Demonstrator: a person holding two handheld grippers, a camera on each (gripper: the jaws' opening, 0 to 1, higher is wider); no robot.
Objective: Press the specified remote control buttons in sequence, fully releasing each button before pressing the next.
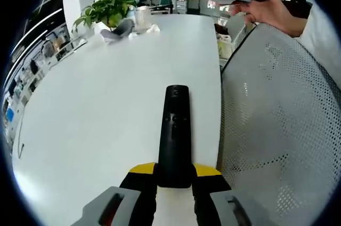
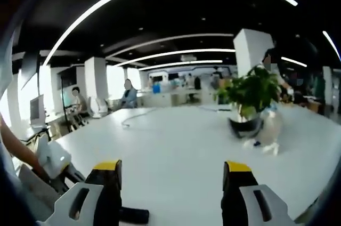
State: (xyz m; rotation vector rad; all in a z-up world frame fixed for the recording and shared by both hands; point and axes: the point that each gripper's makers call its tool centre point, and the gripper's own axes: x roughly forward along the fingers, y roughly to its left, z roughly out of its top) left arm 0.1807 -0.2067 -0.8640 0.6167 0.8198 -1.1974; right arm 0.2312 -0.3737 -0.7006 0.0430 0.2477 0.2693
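Left gripper view: left gripper (image 1: 175, 177) level over table (image 1: 96, 114), clamping remote (image 1: 175, 135); right gripper (image 2: 170, 183) wide.

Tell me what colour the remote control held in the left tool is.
Black; the remote control shows best in the left gripper view.

A smooth white table (image 1: 96, 109) with a faint sheen carries a black plastic remote control (image 1: 175, 135), its face glossy and catching the light. Beside the table, a chair back (image 1: 277, 130) of pale grey perforated mesh looks matt and finely textured. The left gripper (image 1: 175, 180) has matt black jaws tipped in yellow plastic, on grey moulded shells; the right gripper (image 2: 171, 183) is finished alike.
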